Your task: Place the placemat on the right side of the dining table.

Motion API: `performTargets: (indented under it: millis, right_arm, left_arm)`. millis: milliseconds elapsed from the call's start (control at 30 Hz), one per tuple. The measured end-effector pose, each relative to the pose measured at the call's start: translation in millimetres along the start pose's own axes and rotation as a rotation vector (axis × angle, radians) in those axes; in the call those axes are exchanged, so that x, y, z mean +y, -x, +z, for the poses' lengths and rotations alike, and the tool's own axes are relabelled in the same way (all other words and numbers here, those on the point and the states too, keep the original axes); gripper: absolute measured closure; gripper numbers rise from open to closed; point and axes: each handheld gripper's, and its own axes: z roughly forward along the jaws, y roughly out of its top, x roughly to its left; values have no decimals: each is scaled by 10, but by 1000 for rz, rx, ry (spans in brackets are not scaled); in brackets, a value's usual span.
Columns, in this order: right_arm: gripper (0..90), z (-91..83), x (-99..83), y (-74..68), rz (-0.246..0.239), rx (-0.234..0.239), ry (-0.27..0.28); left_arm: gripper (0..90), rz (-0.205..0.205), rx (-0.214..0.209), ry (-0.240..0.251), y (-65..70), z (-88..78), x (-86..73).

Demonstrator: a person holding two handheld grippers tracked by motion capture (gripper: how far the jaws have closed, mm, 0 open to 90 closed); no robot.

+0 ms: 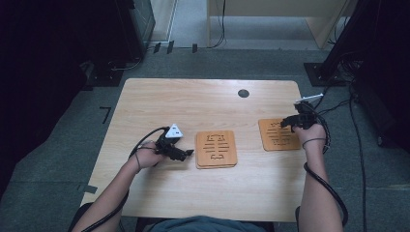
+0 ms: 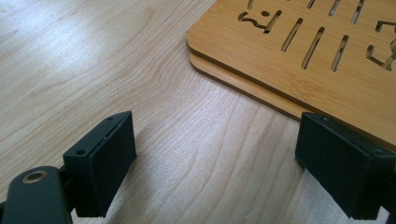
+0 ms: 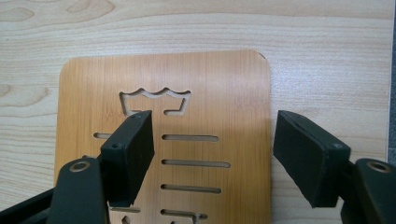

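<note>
Two stacked wooden coasters with cut-out slots [image 1: 216, 149] lie at the table's middle. My left gripper [image 1: 186, 153] is just left of that stack, open, with bare table between its jaws; in the left gripper view the stack [image 2: 299, 60] lies ahead and to the right, with the lower coaster's edge [image 2: 243, 86] peeking out, and my left gripper [image 2: 215, 172] holds nothing. A single slotted coaster [image 1: 278, 135] lies at the right. My right gripper [image 1: 288, 122] hovers over it, open; the right gripper view shows the coaster [image 3: 205, 88] beneath my right gripper [image 3: 212, 158].
The light wooden table [image 1: 203, 104] has a dark round cable hole [image 1: 243, 93] near its far edge. Black cables trail from both grippers along the forearms. Dark equipment and cables stand on the grey floor beyond the table's right edge [image 1: 302, 96].
</note>
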Motion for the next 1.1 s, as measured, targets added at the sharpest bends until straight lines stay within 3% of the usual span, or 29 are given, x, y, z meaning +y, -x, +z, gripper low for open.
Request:
performTargets:
  millis: [333,467,867,1100]
  right_arm:
    - [263,55,-22,-24,-2,11,-4]
    - [215,75,-33,-44,-18,48,-21]
    - [212,103,-65,-168,-77,11,-7]
    - [210,120,-75,-261,-115,13,-9]
  left_arm:
    - [113,0,0,0,0,0,0]
    - [113,1,-1,0,-2,0,-1]
    - [113,2,-3,3,-3,0,-4]
    - [113,2,-3,5,-3,-1,-6]
